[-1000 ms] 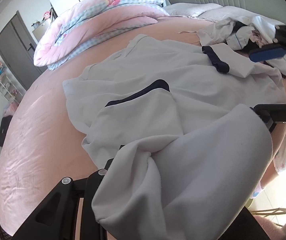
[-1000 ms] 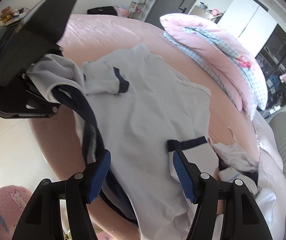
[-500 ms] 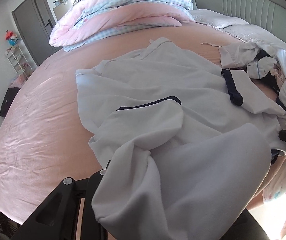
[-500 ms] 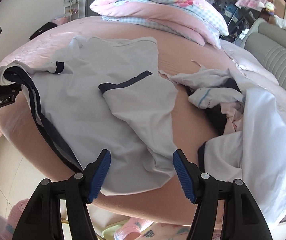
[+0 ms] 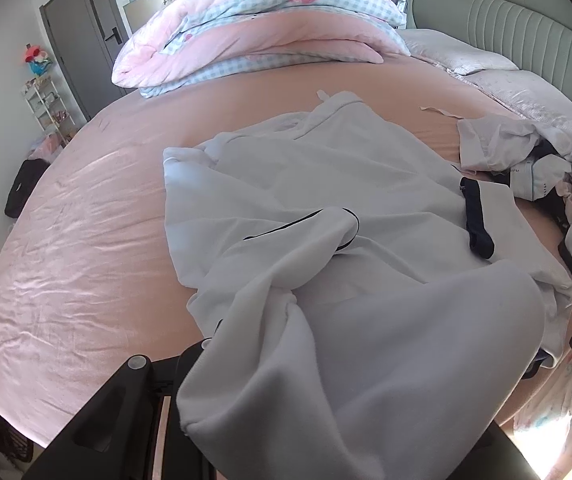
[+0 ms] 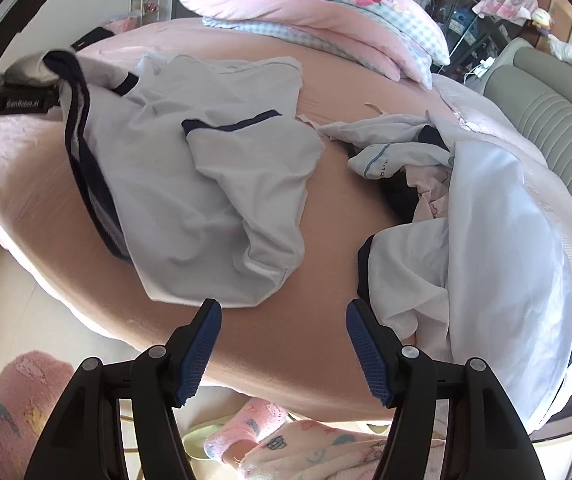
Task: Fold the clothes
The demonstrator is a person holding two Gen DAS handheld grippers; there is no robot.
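In the right wrist view, nearest the camera, the right gripper [image 6: 284,320] is hanging over the bare near edge of the bed [image 6: 294,344], its blue pads [image 6: 202,344] standing well apart with nothing between them. Just beyond its tips the nearest corner of the shirt [image 6: 214,184] is lying, a pale grey top with dark trim, spread crumpled across the pink sheet. To the right, apart from the shirt, a pile [image 6: 466,216] of other white clothes is waiting. At the far left the left gripper [image 6: 18,100] is pinching the shirt's dark-edged end and holding it off the bed, so the cloth is draping down from it. In the left wrist view that same cloth is covering the left gripper's tips, so the pads themselves are hidden; the jaws are nearly closed on the fabric. One sleeve [image 5: 306,248] is lying folded over the body, and farther off a quilt [image 5: 262,36] is sitting at the far side.

The step in hand looks like spreading the shirt flat before folding. To do it well, the right gripper should be closing on the loose near corner only, not the sheet beneath, while the left is keeping its pinch; then both should be drawing apart gently until the wrinkles are leaving, keeping clear of the pile
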